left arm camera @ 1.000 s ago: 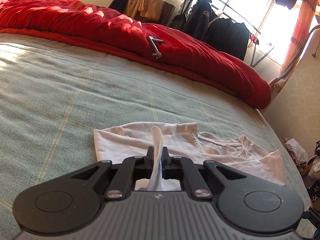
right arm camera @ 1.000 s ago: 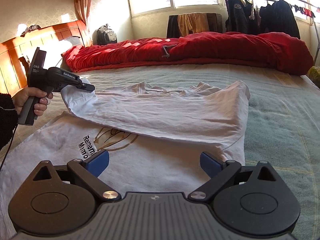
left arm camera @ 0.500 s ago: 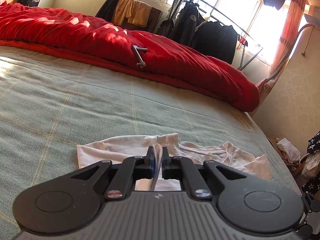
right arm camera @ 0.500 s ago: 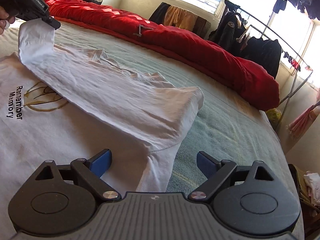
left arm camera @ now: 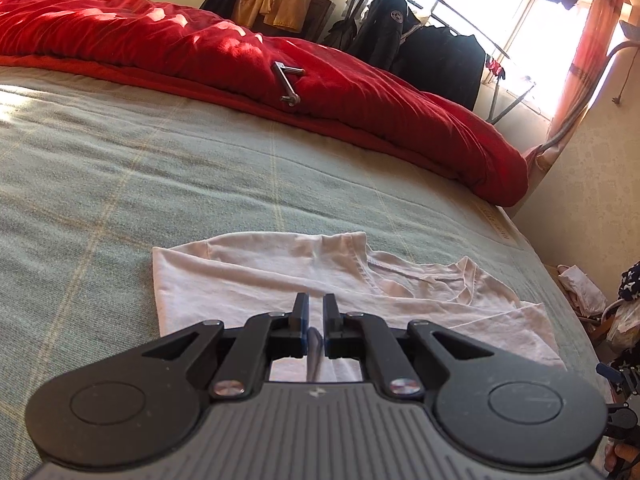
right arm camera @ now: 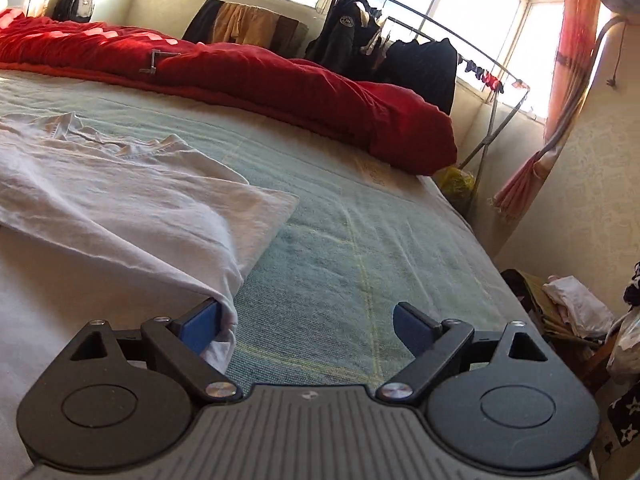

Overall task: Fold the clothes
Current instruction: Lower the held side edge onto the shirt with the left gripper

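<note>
White shirt lies on the bed near its right edge, one side now folded over, the left gripper jaws pinching a bit of cloth while the right gripper jaws, wide open and empty, have swung to the folded edge.

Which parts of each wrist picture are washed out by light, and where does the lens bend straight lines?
Left wrist view: the window is blown out, sun patches dapple the red duvet, and the bed edge curves. Right wrist view: the windows glare white, the clothes rail bows, and all looks sharp.
</note>
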Demonstrator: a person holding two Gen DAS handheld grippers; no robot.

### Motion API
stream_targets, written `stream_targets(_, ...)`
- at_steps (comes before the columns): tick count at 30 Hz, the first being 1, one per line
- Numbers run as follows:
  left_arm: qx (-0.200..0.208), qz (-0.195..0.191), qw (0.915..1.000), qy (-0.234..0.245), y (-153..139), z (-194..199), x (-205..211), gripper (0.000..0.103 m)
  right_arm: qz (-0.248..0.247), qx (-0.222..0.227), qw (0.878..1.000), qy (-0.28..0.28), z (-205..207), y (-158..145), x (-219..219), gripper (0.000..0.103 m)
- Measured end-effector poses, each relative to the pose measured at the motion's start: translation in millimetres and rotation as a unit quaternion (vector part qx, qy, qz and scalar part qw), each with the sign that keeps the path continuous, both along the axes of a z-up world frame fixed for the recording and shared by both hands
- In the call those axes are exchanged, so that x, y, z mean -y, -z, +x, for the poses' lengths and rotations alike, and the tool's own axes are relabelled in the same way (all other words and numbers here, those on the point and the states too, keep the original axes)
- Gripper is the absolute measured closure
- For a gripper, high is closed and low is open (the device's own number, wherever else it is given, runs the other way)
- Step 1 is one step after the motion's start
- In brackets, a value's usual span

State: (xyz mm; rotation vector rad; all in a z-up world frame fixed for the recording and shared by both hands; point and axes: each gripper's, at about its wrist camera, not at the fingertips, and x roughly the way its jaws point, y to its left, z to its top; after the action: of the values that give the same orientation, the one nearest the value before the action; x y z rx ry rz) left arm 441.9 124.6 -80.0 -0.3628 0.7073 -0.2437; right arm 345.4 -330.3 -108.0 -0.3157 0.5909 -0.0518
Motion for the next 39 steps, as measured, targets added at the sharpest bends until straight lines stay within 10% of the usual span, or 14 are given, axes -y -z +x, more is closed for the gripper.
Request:
stream_targets(18, -0.069, -0.088, 0.9934, 0.028, 24.9, 8.5, -20.7, 0.053, 0.023, -0.005, 0.998, -0.055, -13.1, -5.6, -8.0, 0.008)
stream_targets(20, -0.068, -0.083, 0.9934, 0.04, 24.0, 6.8, -20.2, 0.057, 0.025, -0.007, 0.998, -0.056, -13.5, -5.1, -6.9, 0.008)
stream_targets(23, -0.066, -0.039, 0.9958, 0.05, 19.5, 4.1, -9.9, 0.098, 0.026, -0.008, 0.998, -0.058, -14.3, -4.8, -6.9, 0.008)
stream_targets(32, -0.008, -0.007, 0.9984, 0.056, -22.6, 19.4, 12.5, 0.098, 0.029, -0.007, 0.998, -0.062, -16.8, -6.1, -6.6, 0.008)
stream_targets(39, -0.083, 0.023, 0.9963, -0.001, 13.4, 25.5, -2.7, 0.094, 0.031, -0.007, 0.998, -0.061, -18.5, -6.7, -0.7, 0.008)
